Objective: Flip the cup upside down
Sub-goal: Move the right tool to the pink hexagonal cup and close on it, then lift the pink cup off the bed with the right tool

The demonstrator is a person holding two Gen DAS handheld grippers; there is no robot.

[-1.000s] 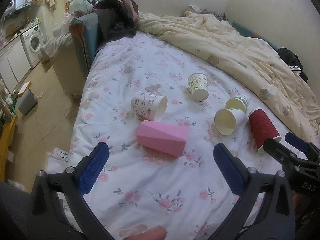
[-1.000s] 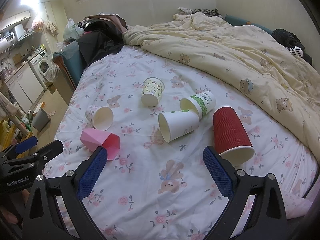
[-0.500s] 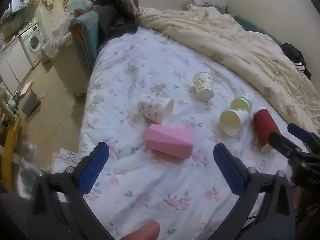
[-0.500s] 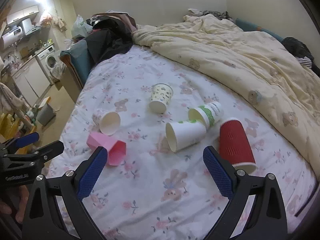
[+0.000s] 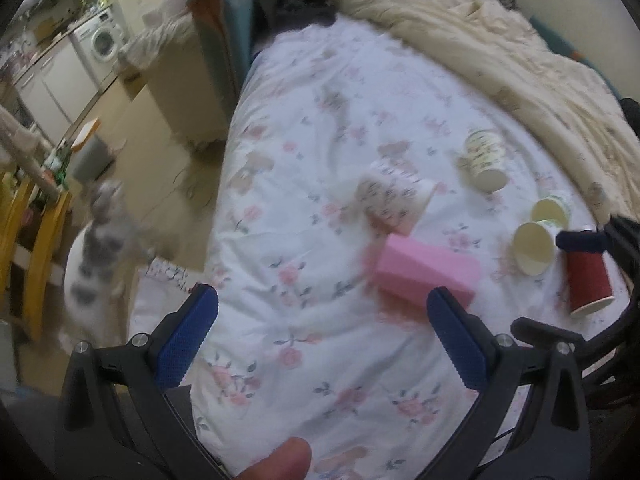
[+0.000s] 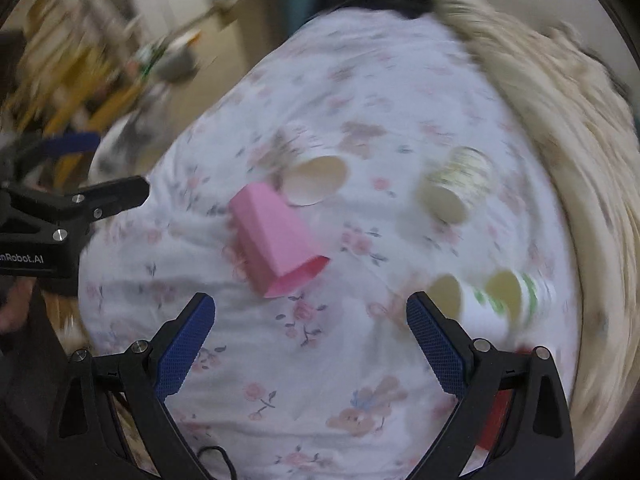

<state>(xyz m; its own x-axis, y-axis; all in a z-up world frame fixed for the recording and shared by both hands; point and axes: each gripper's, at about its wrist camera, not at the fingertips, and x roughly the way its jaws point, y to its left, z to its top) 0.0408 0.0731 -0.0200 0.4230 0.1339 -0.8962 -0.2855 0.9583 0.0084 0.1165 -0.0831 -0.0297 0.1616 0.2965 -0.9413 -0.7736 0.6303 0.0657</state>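
Several paper cups lie on their sides on the floral bed sheet (image 5: 328,360). A pink faceted cup (image 5: 426,270) (image 6: 276,244) lies nearest, with a white patterned cup (image 5: 390,196) (image 6: 314,178) behind it. A yellow-patterned cup (image 5: 484,160) (image 6: 458,184), a plain white cup (image 5: 534,246) (image 6: 466,306), a green-banded cup (image 5: 554,208) (image 6: 516,296) and a red ribbed cup (image 5: 588,284) lie to the right. My left gripper (image 5: 320,336) is open and empty, short of the pink cup. My right gripper (image 6: 310,340) is open and empty, just in front of the pink cup.
A cream duvet (image 5: 480,48) is bunched along the back and right of the bed. The bed's left edge drops to the floor, where a grey-and-white cat (image 5: 98,248) stands by yellow chairs (image 5: 36,248). A washing machine (image 5: 102,42) stands far left.
Both grippers have swung left and moved nearer the bed. The right view now centres on the pink cup and is motion-blurred. A cat has come into the left view. Cups have not moved.
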